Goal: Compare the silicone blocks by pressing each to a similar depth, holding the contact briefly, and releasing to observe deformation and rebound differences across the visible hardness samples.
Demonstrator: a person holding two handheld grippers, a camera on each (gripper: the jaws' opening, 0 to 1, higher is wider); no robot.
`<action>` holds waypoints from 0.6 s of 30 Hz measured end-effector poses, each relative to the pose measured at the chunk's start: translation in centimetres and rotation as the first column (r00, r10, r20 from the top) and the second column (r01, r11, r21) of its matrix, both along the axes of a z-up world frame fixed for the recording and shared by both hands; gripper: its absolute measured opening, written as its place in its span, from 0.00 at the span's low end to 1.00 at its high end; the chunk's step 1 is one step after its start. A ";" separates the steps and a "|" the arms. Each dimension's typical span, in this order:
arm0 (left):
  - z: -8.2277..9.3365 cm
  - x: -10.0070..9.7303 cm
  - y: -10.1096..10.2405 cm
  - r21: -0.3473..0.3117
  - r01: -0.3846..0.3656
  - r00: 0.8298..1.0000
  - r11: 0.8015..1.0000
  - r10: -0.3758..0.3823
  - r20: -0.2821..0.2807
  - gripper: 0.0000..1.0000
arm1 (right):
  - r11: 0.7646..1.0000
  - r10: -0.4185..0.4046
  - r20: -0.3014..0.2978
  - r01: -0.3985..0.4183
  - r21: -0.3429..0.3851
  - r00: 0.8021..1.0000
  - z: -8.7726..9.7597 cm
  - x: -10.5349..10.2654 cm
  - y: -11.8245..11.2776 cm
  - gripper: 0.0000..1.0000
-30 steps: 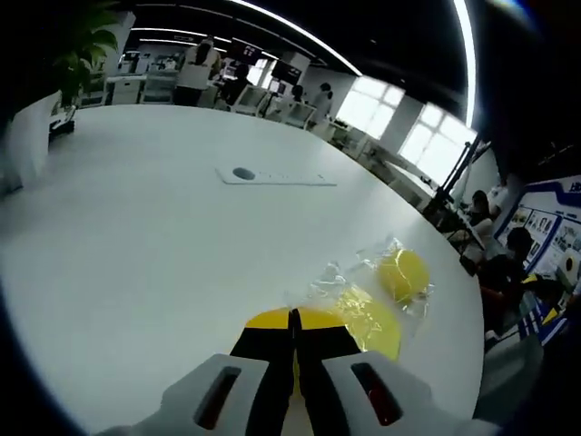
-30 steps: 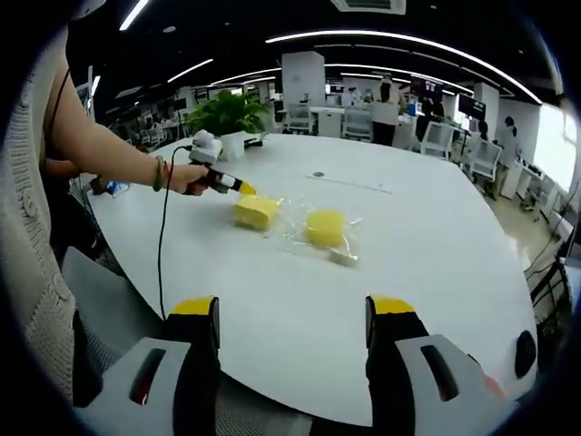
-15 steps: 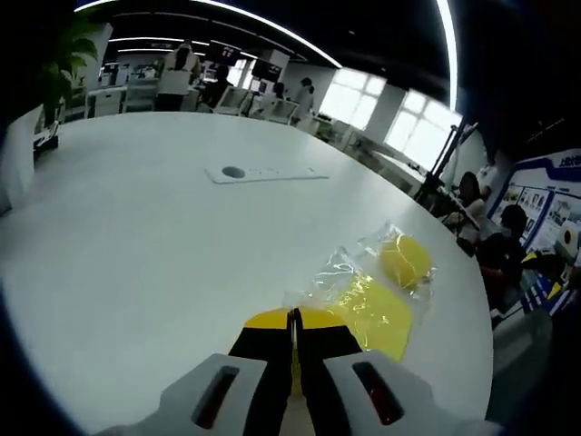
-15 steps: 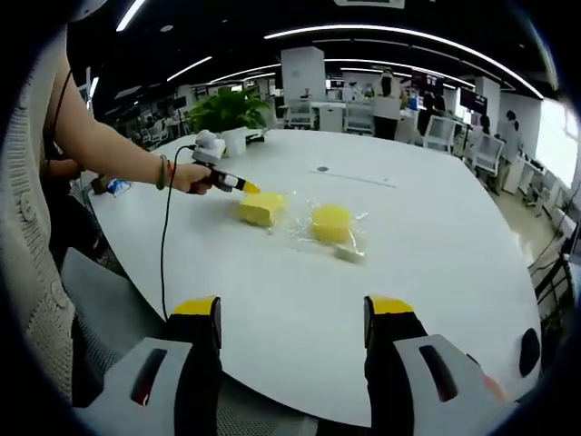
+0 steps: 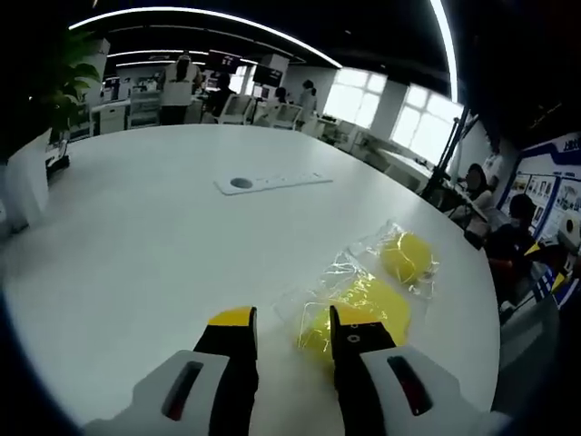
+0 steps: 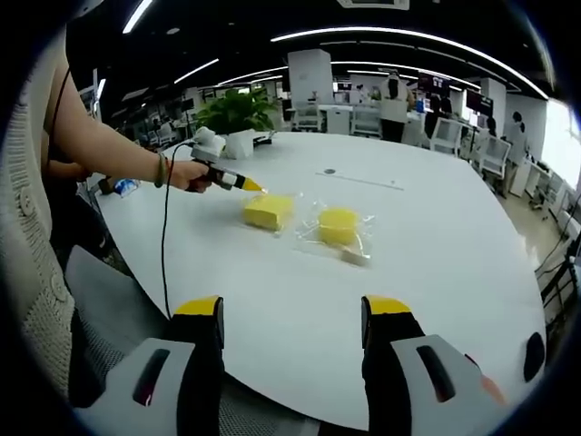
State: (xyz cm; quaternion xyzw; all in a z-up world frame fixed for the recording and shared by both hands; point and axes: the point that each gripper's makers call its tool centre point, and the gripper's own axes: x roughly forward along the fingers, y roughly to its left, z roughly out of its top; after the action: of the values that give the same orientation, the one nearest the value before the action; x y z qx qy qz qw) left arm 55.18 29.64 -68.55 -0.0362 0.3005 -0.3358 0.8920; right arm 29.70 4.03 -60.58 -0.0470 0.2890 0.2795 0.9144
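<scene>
While the left tool [image 5: 290, 327] hovers with jaws apart just beside the near yellow silicone block [image 5: 359, 309], bagged on the white table [image 5: 136, 236], the right tool [image 6: 290, 313] waits apart, well back. Blocks look soft, springy; wrap slippery. Press top centre, not edges.

Two yellow blocks, the near block [image 5: 363, 309] and far block [image 5: 405, 258], are lying in clear glossy wrap on the white table [image 5: 136, 236]. The left gripper [image 5: 292, 338] is showing black jaws with yellow tips on grey housings; the right gripper [image 6: 289, 320] is showing the same. A green plant [image 6: 234, 111] is standing behind.
</scene>
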 end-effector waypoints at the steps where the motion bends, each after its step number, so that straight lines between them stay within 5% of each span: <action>1: 0.4 -0.2 0.0 0.012 0.001 1.000 1.000 -0.001 0.023 0.30 | 1.000 0.005 0.002 -0.005 0.002 1.000 0.0 -0.1 0.0 0.56; 18: 4.6 -6.0 0.5 0.084 0.009 0.992 0.996 -0.019 0.122 0.41 | 0.997 0.080 0.065 -0.081 0.016 0.995 1.1 0.0 0.4 0.54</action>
State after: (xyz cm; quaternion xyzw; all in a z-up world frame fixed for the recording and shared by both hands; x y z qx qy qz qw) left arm 49.15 30.18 -63.95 0.0239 0.2590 -0.3310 0.9071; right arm 29.67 4.47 -59.51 -0.0589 0.2550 0.3172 0.9116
